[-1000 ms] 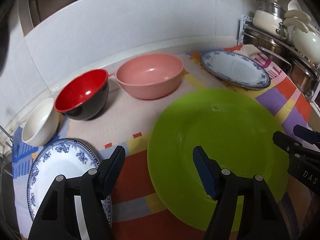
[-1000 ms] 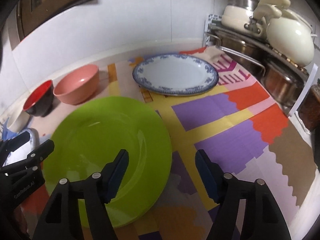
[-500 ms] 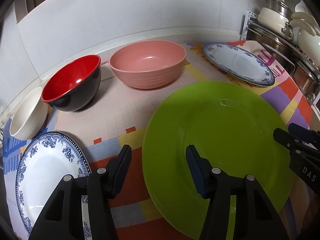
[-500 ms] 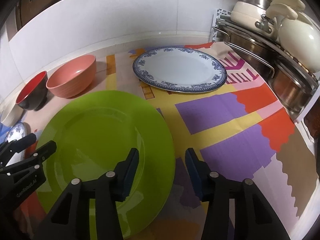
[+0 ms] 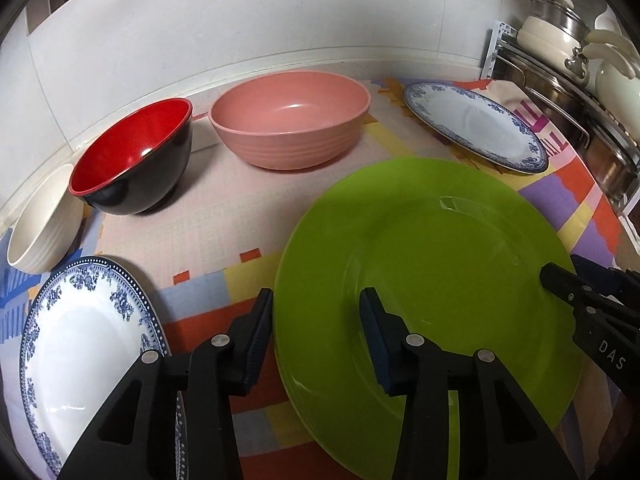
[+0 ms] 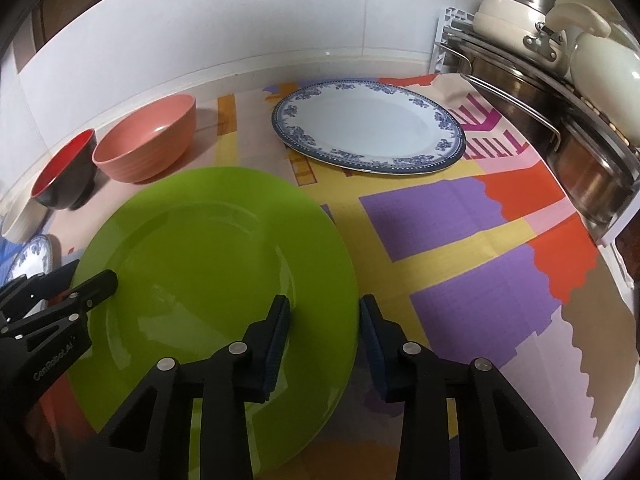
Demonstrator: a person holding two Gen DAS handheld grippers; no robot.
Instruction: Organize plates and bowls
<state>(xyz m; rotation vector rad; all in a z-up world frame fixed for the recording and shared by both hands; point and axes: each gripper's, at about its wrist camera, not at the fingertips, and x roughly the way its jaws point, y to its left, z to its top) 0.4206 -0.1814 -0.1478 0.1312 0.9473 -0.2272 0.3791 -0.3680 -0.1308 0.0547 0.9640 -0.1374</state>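
Note:
A large green plate lies flat on the colourful mat. My left gripper straddles its left rim, one finger outside the plate and one over it. Its jaws are closing and the pads stand apart from the plate. My right gripper straddles the right rim of the green plate the same way, jaws closing, pads clear of it. Behind stand a pink bowl, a red-and-black bowl and a white bowl. One blue-patterned plate lies at the near left, another at the back right.
A metal rack with steel pots and cream lidded pots lines the right side. A white tiled wall closes the back. The mat to the right of the green plate holds nothing.
Both grippers' jaws have narrowed steadily. Each gripper has edged in over the green plate's rim. The plates and bowls have stayed in place.

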